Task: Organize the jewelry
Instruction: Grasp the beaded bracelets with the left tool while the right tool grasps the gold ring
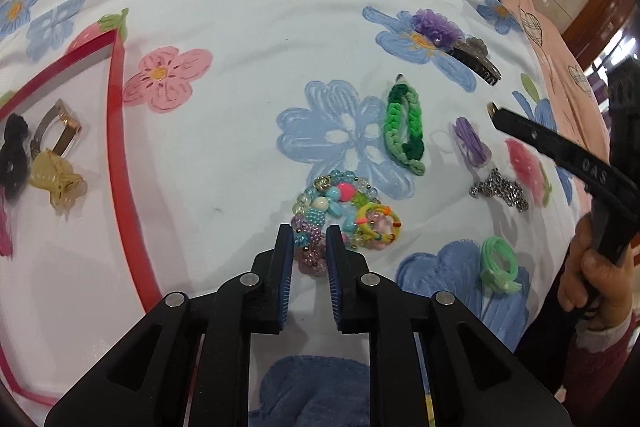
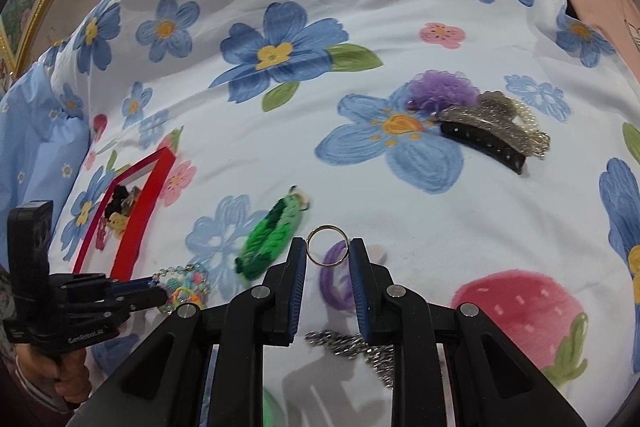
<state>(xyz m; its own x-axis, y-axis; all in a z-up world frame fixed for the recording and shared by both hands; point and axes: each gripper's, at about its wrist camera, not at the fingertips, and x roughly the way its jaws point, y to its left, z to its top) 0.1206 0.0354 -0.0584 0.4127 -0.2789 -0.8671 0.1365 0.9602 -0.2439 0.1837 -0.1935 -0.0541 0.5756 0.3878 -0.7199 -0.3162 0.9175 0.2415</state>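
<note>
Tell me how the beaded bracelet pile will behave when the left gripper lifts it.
The beaded bracelets look like loose strands, so they would likely droop from the left gripper. Several seem tangled, so one may drag others along. The round glossy beads could slip between the pads.

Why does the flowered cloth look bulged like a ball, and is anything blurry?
Left wrist view: fisheye bends the cloth and red tray rim; dark corners; beads are sharp. Right wrist view: same bulge; green bracelet smeared; ring between the right gripper fingers is crisp; a soft shadow falls below.
</note>
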